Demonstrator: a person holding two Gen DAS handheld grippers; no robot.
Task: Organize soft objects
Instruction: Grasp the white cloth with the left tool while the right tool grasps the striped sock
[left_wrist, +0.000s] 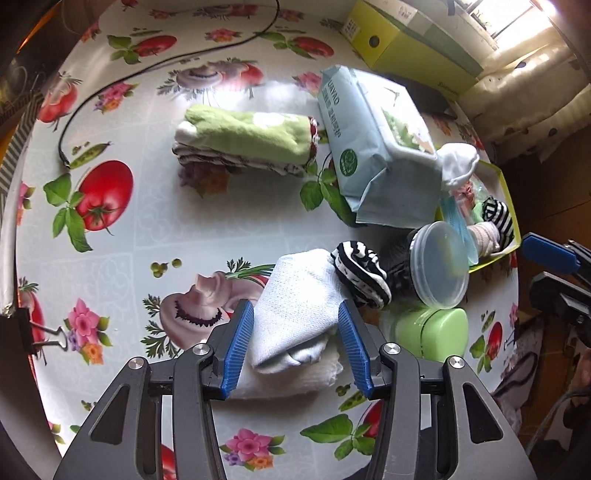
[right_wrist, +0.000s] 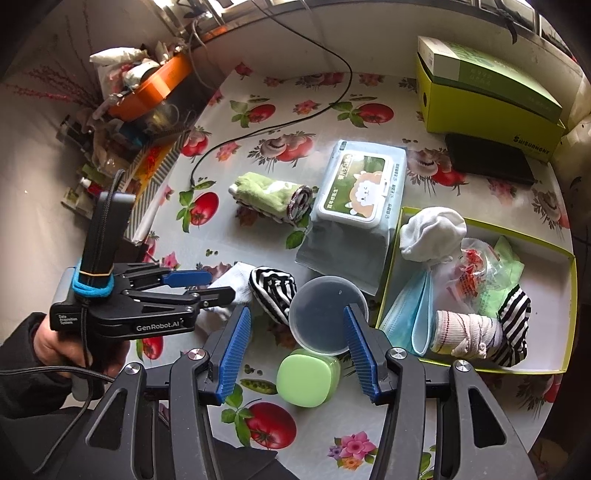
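Between the spread blue pads of the left tongs (left_wrist: 295, 347), not yet pinched, lies the white folded cloth (left_wrist: 295, 314) on the tabletop (left_wrist: 147, 229), its length running ahead toward the striped sock (left_wrist: 360, 275), while the right tongs (right_wrist: 295, 354) hang empty and released farther off, above the green box (right_wrist: 306, 380)

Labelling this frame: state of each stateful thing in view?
left gripper: open, jaws either side of white cloth
right gripper: open, empty
wipes pack: lid shut
green towel: rolled
shallow box: open, partly filled
face mask: draped over box edge
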